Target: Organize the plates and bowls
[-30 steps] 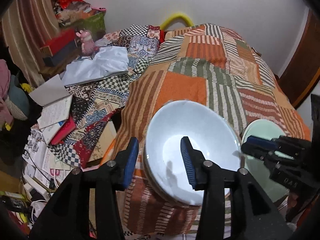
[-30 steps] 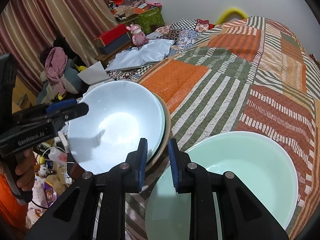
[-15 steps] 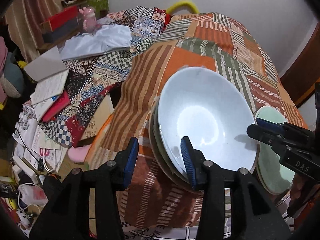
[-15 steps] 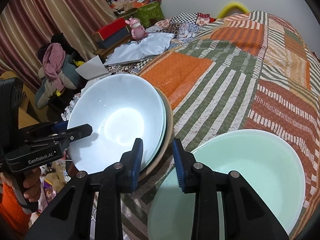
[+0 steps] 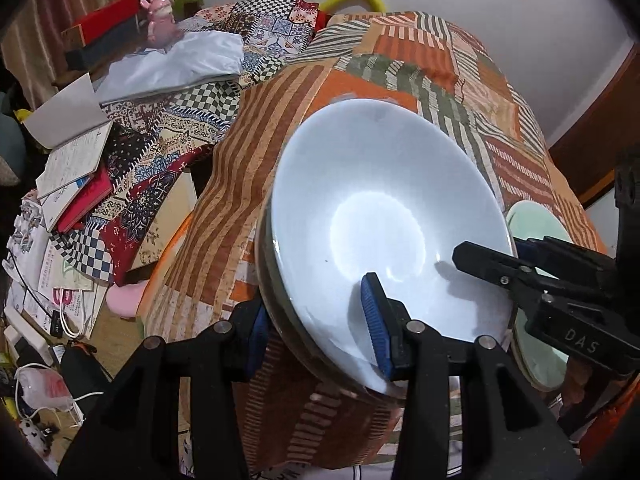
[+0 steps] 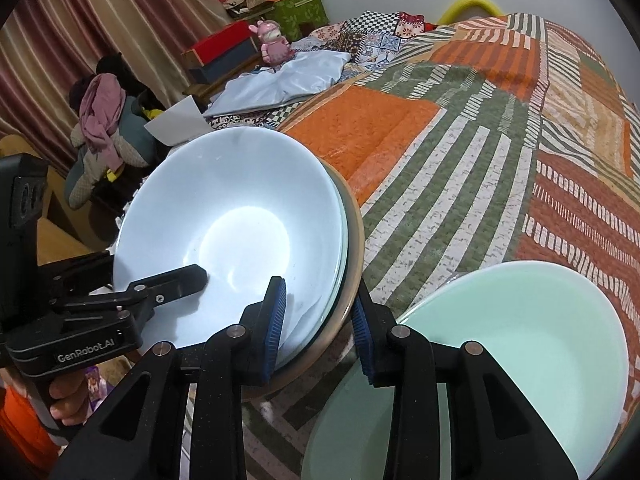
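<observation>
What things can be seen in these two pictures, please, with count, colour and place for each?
bowl stack: several, pale white one on top, near the quilt's edge
green bowl: at least one, mint, right of the stack
quilt: one, orange and green patchwork, under the bowls
toy figure: one, pink, far left
notebooks: a few, white and red, left of quilt
left gripper: one, black, blue pads, open, astride stack's rim
right gripper: one, black, blue pads, jaws have just been opening, stack's rim between them
</observation>
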`<state>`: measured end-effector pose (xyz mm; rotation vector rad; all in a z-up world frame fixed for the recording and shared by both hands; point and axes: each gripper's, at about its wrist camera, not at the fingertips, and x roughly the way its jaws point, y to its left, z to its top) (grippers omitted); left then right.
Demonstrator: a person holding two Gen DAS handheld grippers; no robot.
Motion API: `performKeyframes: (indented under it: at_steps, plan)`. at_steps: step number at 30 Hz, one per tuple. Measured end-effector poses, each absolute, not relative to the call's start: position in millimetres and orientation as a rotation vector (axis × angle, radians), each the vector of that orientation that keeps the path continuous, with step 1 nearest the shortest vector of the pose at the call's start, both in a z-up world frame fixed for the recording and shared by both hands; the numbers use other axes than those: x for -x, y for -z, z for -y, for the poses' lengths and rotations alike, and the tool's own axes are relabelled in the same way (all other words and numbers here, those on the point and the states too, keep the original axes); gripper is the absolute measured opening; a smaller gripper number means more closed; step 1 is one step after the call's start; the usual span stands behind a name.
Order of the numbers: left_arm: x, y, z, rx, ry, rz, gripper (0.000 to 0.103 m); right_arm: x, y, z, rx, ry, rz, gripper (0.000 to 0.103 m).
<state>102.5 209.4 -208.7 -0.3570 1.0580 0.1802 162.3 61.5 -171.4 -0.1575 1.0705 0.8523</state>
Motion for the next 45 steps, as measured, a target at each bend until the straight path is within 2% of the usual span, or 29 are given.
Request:
performKeyframes:
  at_steps: [17,28,45]
  plan:
    - [-99,178,-193,0.33,-0.201,-1.023,0.042,-158,147,-37,0.085,-0.826,-1.011,0.028]
    - [-105,140,-155,0.274,-0.139,-0.947,0.042,-155,115,7,0.036,-0.766,-0.916,0.028]
    - [-126,130,-84,0.219,-0.017,-0.956,0.042,-151,108,80,-0.03,-0.646,-0.891,0.028]
